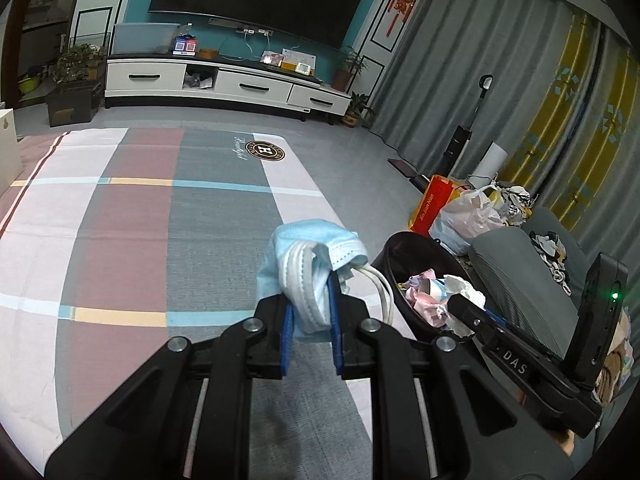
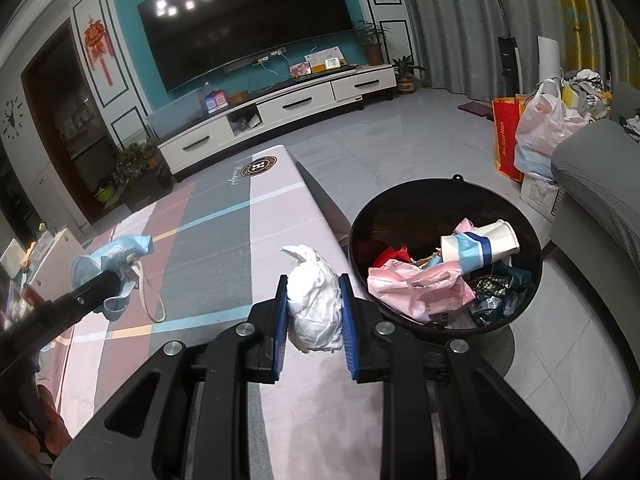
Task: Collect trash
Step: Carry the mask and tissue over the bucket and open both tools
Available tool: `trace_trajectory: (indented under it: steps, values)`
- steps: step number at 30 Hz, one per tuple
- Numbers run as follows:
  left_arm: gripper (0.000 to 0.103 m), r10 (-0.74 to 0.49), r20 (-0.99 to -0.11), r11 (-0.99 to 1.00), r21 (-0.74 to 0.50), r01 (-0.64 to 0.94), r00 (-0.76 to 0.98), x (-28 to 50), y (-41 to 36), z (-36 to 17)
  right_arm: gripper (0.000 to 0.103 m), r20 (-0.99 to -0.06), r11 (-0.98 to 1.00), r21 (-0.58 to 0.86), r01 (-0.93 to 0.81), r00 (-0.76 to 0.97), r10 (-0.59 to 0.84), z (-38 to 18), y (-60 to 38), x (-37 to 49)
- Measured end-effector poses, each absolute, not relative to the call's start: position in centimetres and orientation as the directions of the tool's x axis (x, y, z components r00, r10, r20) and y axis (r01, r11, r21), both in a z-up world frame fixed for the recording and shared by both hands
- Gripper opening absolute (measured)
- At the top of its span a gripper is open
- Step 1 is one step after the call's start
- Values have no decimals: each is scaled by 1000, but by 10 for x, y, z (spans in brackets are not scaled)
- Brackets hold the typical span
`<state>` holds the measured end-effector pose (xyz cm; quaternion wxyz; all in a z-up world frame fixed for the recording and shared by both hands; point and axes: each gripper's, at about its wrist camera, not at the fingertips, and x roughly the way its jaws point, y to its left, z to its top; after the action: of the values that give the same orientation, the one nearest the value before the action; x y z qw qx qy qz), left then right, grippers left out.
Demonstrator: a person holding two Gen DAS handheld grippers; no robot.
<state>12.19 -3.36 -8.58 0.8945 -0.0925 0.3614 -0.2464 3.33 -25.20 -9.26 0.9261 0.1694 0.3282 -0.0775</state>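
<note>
My left gripper (image 1: 311,292) is shut on a crumpled blue face mask (image 1: 308,256) with white ear loops, held above the checked tablecloth (image 1: 132,220). The mask also shows at the left of the right wrist view (image 2: 108,258). My right gripper (image 2: 314,300) is shut on a crumpled white tissue (image 2: 316,300), above the table's right edge. A black round trash bin (image 2: 532,240) stands just right of it, holding a paper cup (image 2: 476,246), pink plastic and other wrappers. The bin also shows in the left wrist view (image 1: 394,248), with the right gripper (image 1: 466,306) over it.
A grey sofa arm (image 2: 592,184) stands right of the bin. A red paper bag (image 2: 505,136) and white plastic bags (image 2: 548,124) sit on the floor behind. A white TV cabinet (image 1: 224,80) and potted plants line the far wall.
</note>
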Motion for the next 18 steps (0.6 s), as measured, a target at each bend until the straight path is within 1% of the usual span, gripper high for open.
trace_trajectory:
  steps: [10, 15, 18]
  values:
    - [16, -491, -601, 870, -299, 392, 631, 116, -40, -84, 24, -625, 931, 274, 242, 780, -19, -96, -257, 34]
    - [16, -471, -618, 877, -247, 413, 630, 113, -58, -84, 24, -613, 930, 281, 236, 790, -15, -97, -267, 29]
    - [16, -476, -622, 871, -237, 430, 621, 112, -71, -83, 24, -606, 928, 286, 239, 795, -18, -98, -276, 25]
